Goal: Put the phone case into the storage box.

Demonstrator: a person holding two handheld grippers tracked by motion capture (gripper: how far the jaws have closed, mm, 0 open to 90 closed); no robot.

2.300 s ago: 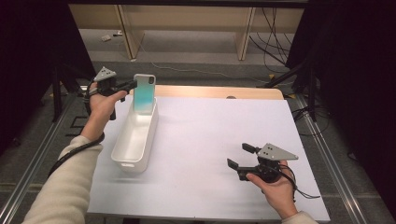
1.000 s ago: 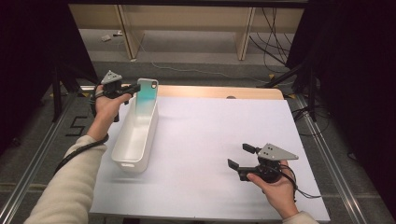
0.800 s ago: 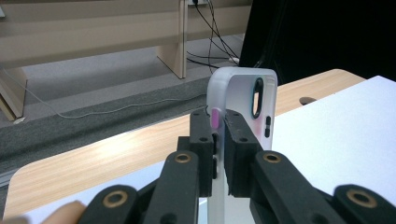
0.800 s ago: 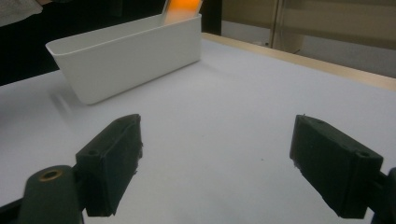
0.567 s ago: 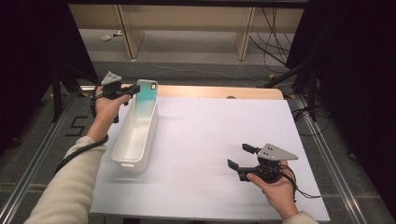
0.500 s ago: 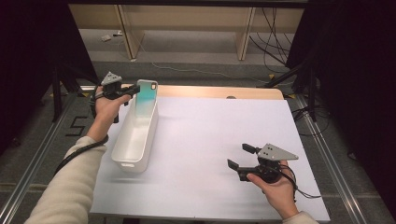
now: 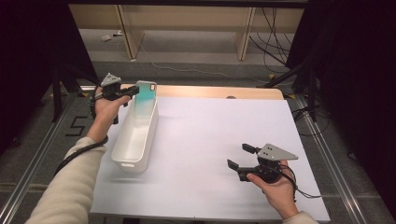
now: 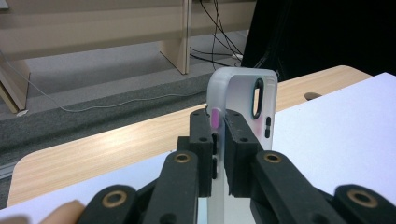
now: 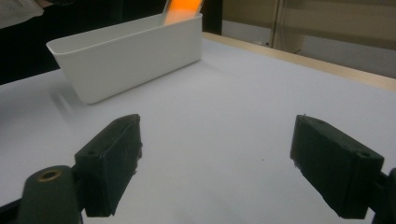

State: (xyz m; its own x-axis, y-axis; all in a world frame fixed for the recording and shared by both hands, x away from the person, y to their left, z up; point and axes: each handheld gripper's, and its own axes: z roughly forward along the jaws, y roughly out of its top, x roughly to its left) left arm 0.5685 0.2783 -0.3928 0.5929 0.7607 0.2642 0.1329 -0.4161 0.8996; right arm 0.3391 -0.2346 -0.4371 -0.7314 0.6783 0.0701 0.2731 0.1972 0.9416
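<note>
A translucent phone case (image 7: 145, 97) with a teal tint stands tilted over the far end of a long white bin (image 7: 132, 167). My left gripper (image 7: 133, 89) is shut on the case's edge. In the left gripper view, the case (image 8: 243, 93) rises between the closed jaws of the left gripper (image 8: 218, 135), its camera cut-out at the top. My right gripper (image 7: 240, 158) rests open near the table's front right, with nothing between its jaws. In the right gripper view, the bin (image 9: 130, 56) lies beyond the right gripper (image 9: 217, 163), and the case (image 9: 182, 11) glows orange at the bin's far end.
A white sheet (image 7: 215, 135) covers the table, with a wooden strip (image 7: 210, 91) along the back edge. Metal rails (image 7: 327, 158) run along both sides. Cables (image 7: 271, 28) and shelf legs lie on the floor beyond.
My left gripper dipped the case down toward the bin's far end, then tipped it back up a little. The right gripper has not moved.
</note>
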